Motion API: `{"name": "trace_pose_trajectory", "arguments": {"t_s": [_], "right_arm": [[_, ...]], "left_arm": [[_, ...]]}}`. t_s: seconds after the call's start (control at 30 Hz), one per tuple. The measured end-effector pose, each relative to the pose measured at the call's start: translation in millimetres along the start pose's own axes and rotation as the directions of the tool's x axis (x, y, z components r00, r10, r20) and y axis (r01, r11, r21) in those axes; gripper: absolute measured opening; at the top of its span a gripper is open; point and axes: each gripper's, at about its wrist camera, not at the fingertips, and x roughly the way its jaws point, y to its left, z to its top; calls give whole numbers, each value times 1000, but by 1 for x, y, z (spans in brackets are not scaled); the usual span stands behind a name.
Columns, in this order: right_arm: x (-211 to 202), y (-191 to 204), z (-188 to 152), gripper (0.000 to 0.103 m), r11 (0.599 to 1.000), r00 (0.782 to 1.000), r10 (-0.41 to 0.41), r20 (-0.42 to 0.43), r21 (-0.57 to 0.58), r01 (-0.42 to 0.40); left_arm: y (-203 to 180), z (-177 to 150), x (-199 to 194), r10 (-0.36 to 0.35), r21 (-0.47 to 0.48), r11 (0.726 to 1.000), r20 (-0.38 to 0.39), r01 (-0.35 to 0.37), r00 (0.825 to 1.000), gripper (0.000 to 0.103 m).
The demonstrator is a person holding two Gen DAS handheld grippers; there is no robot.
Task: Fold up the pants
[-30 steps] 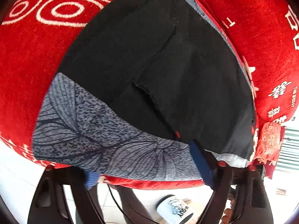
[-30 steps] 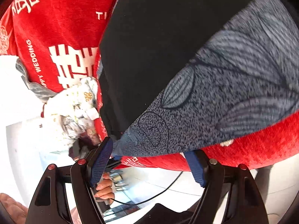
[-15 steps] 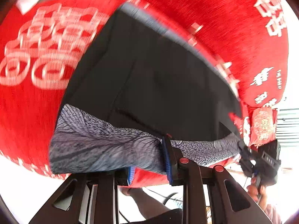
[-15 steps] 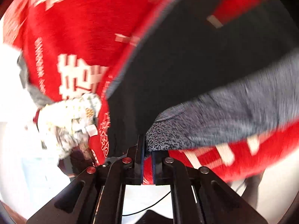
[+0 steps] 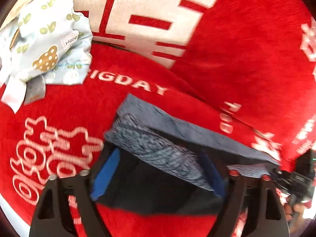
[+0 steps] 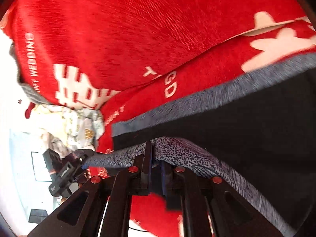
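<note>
Pants [image 5: 167, 158]: hem lying across red sofa [image 5: 246, 69]; right tongs [image 6: 156, 169] pinching hem, left tongs [image 5: 158, 173] gaping wide beneath it.

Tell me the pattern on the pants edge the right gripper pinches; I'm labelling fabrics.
Grey-blue with dark speckles on the pants edge, clearest in the right wrist view.
</note>
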Motion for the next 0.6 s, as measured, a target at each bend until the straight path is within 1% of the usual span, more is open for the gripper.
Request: {"name": "trace_pose_trajectory", "arguments": {"t_s": [0.03, 0.07, 0.1, 0.13, 0.2, 0.23, 0.27, 0.3, 0.33, 0.37, 0.4, 0.47, 0.5, 0.53, 0.57, 0.6], "right_arm": [[15, -6, 11, 11, 1000, 1000, -22, -19, -8, 21], [28, -12, 19, 11, 999, 999, -39, -35, -13, 39], [41, -19, 26, 14, 998, 997, -62, -53, -17, 61], [53, -24, 32, 18, 996, 994, -83, -74, -21, 82], [68, -33, 42, 19, 995, 989, -100, -107, -31, 97], [68, -34, 44, 23, 995, 991, -92, -99, -37, 89], [67, -32, 45, 28, 996, 990, -87, -112, -44, 83], [64, -29, 45, 45, 996, 989, -71, -127, -55, 65], [61, -26, 44, 66, 997, 989, -60, -133, -65, 51], [51, -17, 41, 73, 995, 990, -42, -137, -95, 29], [42, -11, 39, 77, 993, 990, -27, -135, -120, 11], [18, 3, 31, 78, 983, 991, -8, -132, -183, -16], [-1, 8, 22, 78, 976, 990, 0, -138, -214, -30], [-10, 9, 17, 78, 975, 990, 2, -140, -222, -34], [-24, 7, 9, 78, 973, 990, 4, -138, -227, -35], [-42, 1, -1, 78, 974, 991, 1, -131, -223, -30]], "left_arm": [[0, 3, 16, 49, -9, 999, -6, -49, 999, 88], [5, -2, 24, 83, -20, 996, -14, -83, 996, 88], [8, -2, 34, 117, -34, 992, -23, -118, 993, 88], [10, 2, 43, 173, -52, 983, -26, -175, 985, 88], [15, 5, 44, 241, -90, 966, -20, -242, 970, 88], [17, 6, 38, 259, -117, 959, -12, -258, 966, 88], [18, 7, 28, 276, -136, 952, 4, -273, 961, 88], [16, 7, 19, 300, -135, 946, 17, -295, 954, 88], [11, 6, 7, 328, -108, 940, 31, -323, 944, 88], [3, 3, -4, 345, -65, 937, 41, -342, 938, 88], [-6, -1, -12, 352, -24, 936, 44, -351, 935, 88], [-31, -20, -24, 331, 87, 939, 22, -332, 943, 88], [-42, -28, -25, 317, 125, 941, 1, -315, 948, 88], [-56, -42, -24, 295, 177, 942, -41, -284, 955, 88], [-70, -58, -22, 279, 217, 942, -79, -257, 957, 88], [-82, -65, -22, 268, 237, 942, -99, -239, 958, 88]]}}
